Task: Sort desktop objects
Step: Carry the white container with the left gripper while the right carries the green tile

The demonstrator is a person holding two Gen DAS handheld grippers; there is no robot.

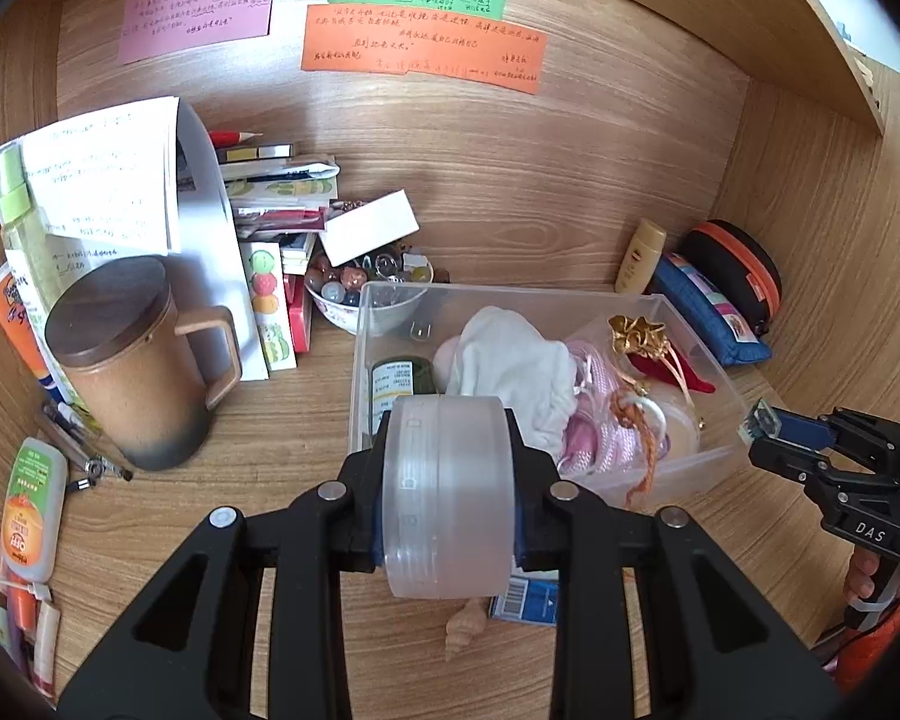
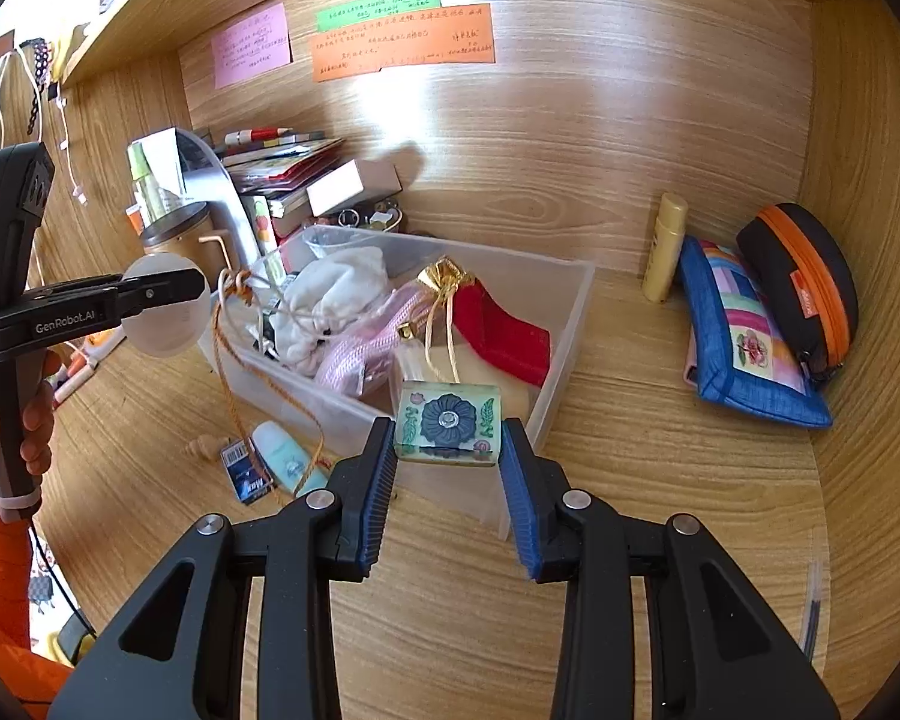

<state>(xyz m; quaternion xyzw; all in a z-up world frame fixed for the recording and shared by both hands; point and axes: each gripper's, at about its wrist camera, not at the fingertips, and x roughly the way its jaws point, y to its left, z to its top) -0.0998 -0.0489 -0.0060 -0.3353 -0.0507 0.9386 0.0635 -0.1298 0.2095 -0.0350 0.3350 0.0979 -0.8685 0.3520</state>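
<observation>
My left gripper [image 1: 449, 495] is shut on a frosted round plastic case [image 1: 449, 498], held above the desk just in front of the clear plastic bin [image 1: 678, 471]; from the right wrist view the case [image 2: 165, 315] hangs left of the bin [image 2: 561, 360]. My right gripper [image 2: 450, 462] is shut on a small clear block with a blue flower [image 2: 448, 422], held over the bin's near right corner. It shows at the right edge of the left wrist view [image 1: 771, 423]. The bin holds a white cloth [image 1: 510, 366], pink fabric, a gold and red pouch [image 2: 492, 318] and a dark bottle [image 1: 399, 387].
A brown lidded mug [image 1: 132, 360], papers and stacked books stand at the back left. A bowl of marbles [image 1: 360, 288] is behind the bin. A yellow tube [image 2: 666, 249], blue pouch [image 2: 744, 336] and black-orange case [image 2: 804, 282] lie right. A shell [image 1: 465, 630] and small items lie in front.
</observation>
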